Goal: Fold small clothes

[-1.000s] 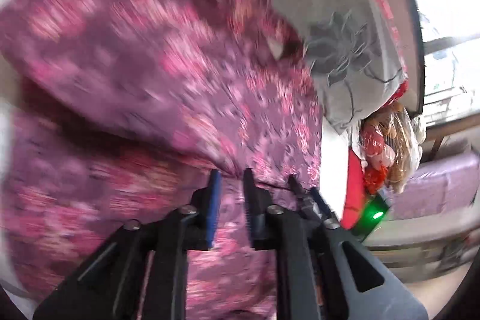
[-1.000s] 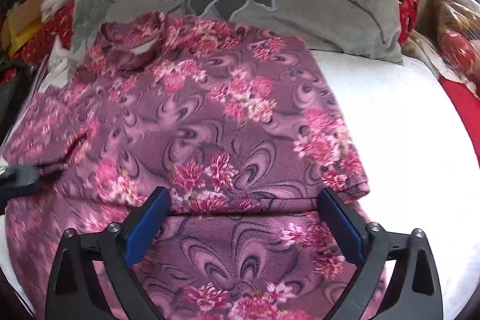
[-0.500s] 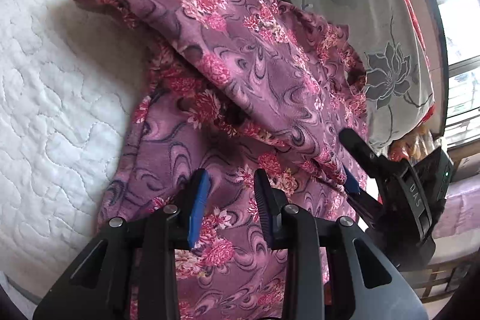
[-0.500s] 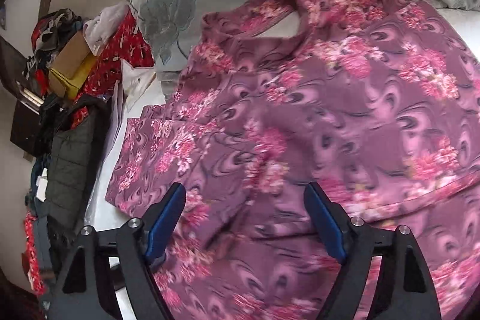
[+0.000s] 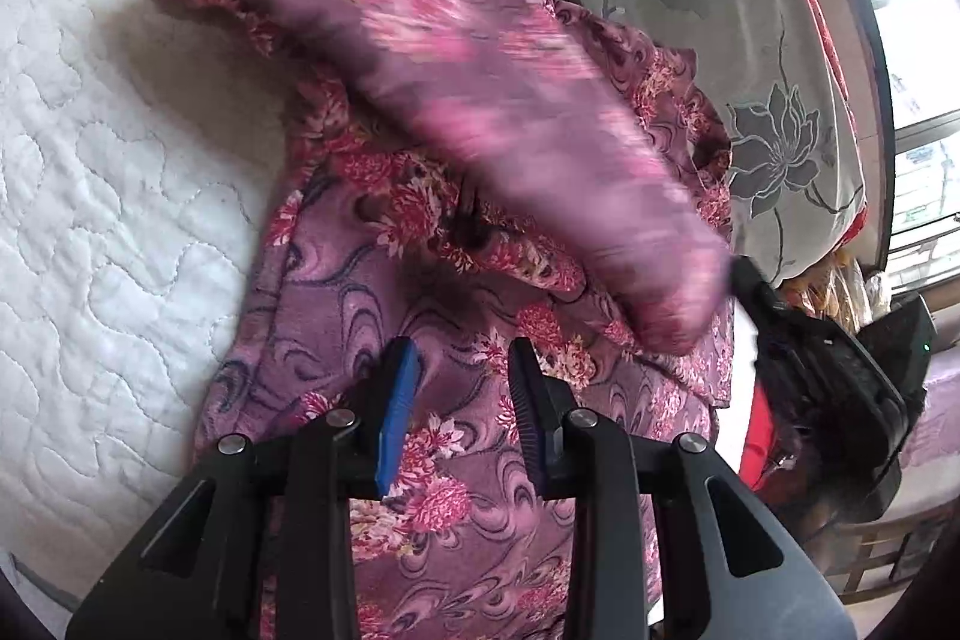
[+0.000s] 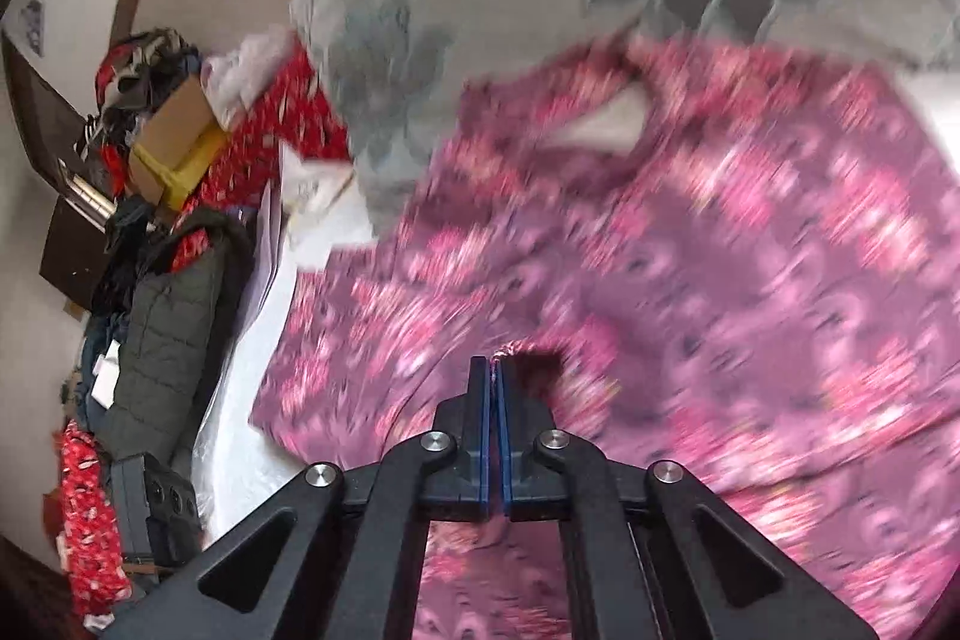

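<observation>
A purple flowered shirt (image 5: 420, 232) lies spread on a white quilted bed cover (image 5: 108, 172), its collar end against a grey flower-print pillow (image 5: 768, 40) at 1 o'clock in the left wrist view. One sleeve (image 5: 516, 100) is lifted across the body of the shirt, blurred.

Room: a window (image 5: 918, 58) stands at 3 o'clock beyond the pillow. In the right wrist view a dark padded jacket (image 6: 162, 316), a cardboard box (image 6: 174, 142) and red patterned fabric (image 6: 270, 130) sit at 9 to 10 o'clock beside the bed.

The left gripper (image 5: 462, 388) stands partly open above the shirt's lower body, gripping nothing; cloth shows between the jaws. The right gripper (image 6: 495, 388) is closed tight on a pinch of the shirt's fabric, which shows at the tips. From the left wrist view, the sleeve's end meets the right gripper at 3 o'clock.
</observation>
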Motion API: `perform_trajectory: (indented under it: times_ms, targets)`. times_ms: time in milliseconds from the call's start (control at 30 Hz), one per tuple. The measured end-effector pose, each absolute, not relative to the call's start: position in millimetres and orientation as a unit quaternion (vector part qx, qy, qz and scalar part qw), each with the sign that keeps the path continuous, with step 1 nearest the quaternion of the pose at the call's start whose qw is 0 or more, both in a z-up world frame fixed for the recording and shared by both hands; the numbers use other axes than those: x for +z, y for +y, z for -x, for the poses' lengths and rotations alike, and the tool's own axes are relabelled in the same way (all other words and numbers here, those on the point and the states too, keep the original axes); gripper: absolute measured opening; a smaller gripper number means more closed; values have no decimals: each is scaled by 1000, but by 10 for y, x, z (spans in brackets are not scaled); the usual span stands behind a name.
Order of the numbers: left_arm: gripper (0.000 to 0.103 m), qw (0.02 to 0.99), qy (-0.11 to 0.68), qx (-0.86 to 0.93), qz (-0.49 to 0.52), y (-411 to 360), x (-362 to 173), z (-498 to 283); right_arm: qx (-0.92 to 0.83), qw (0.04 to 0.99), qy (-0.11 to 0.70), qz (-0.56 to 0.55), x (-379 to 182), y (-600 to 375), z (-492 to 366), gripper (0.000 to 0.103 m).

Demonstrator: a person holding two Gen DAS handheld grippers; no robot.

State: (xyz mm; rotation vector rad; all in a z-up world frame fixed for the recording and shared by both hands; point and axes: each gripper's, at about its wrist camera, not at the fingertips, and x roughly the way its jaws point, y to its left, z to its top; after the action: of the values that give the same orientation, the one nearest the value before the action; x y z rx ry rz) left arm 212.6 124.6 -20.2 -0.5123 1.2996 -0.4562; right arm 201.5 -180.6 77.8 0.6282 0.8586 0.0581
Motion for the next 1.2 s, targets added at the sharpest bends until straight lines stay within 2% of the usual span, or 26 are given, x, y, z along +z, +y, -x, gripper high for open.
perform_trajectory:
  times_ms: [267, 333, 400, 467, 533, 600, 700, 767, 800, 1000, 1200]
  targets:
    - [29, 749, 593, -196, 221, 1157, -192, -2132, -23, 862, 421, -282, 755, -2223, -1906, 2]
    - [29, 749, 595, -197, 216, 1162, -191, -2131, -54, 853, 428, -293, 659, -2302, -1879, 9]
    - [29, 748, 596, -197, 214, 1154, -192, -2143, -36, 838, 427, -338, 562, -2378, -1837, 9]
    - [29, 748, 597, -197, 213, 1153, -197, -2149, -43, 829, 425, -362, 493, -2437, -1777, 21]
    - [29, 750, 595, -196, 211, 1141, -199, -2148, -22, 818, 415, -397, 404, -2432, -1745, 41]
    - [29, 753, 594, -196, 206, 1110, -196, -2151, -9, 807, 425, -410, 327, -2367, -1778, 44]
    - [29, 753, 595, -194, 202, 1073, -181, -2161, 6, 803, 437, -405, 269, -2221, -1865, 43]
    - [29, 750, 598, -193, 205, 1068, -182, -2171, 25, 818, 430, -381, 378, -2172, -1913, 13]
    - [29, 749, 599, -193, 206, 1067, -188, -2171, 27, 822, 428, -374, 416, -2177, -1924, 6]
    - [29, 751, 599, -188, 207, 1080, -182, -2165, -7, 865, 374, -335, 869, -2626, -1788, 6]
    - [29, 753, 599, -183, 201, 1019, -165, -2159, -76, 870, 360, -329, 958, -3206, -1609, 6]
